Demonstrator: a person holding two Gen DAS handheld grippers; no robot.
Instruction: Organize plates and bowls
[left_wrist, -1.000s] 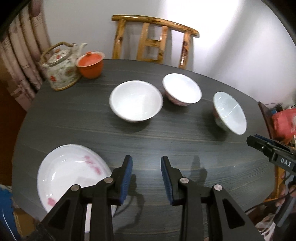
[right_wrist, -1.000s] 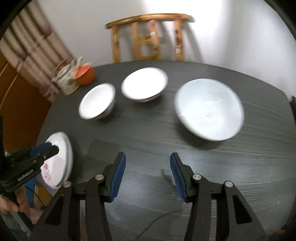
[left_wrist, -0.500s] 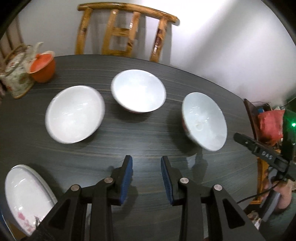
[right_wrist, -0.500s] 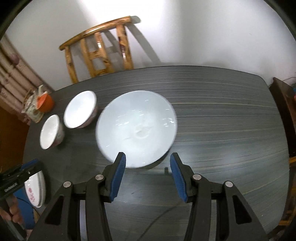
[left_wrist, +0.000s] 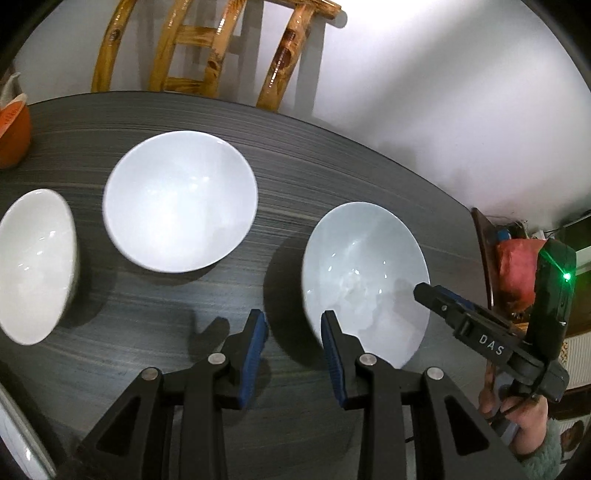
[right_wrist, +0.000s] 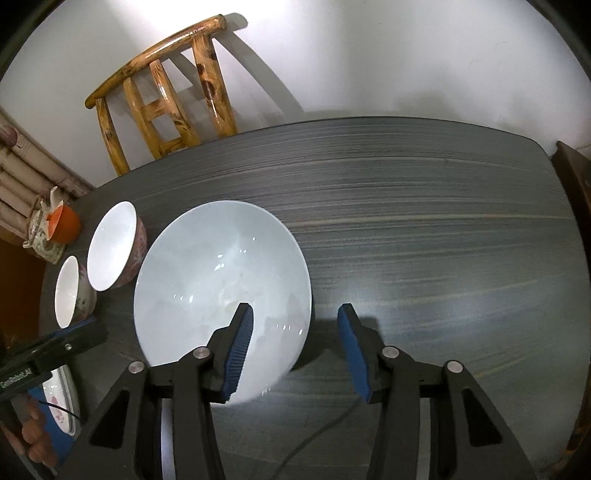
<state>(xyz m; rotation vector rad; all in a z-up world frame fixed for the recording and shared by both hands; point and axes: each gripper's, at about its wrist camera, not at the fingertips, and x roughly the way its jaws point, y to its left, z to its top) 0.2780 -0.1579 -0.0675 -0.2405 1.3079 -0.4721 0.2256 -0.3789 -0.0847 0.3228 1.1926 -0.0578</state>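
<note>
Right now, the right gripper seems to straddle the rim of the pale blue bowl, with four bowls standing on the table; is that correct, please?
Not quite: only three bowls stand on the table, as the right wrist view shows. The right gripper does straddle the pale blue bowl rim, its jaws closing; two smaller bowls stand beyond.

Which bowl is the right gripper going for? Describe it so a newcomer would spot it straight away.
On the dark wood-grain table, three white bowls sit in a row running away from the orange cup. It is the pale bluish bowl at the end farthest from the cup: the widest, plain outside, unlike the red-patterned bowl beside it.
</note>
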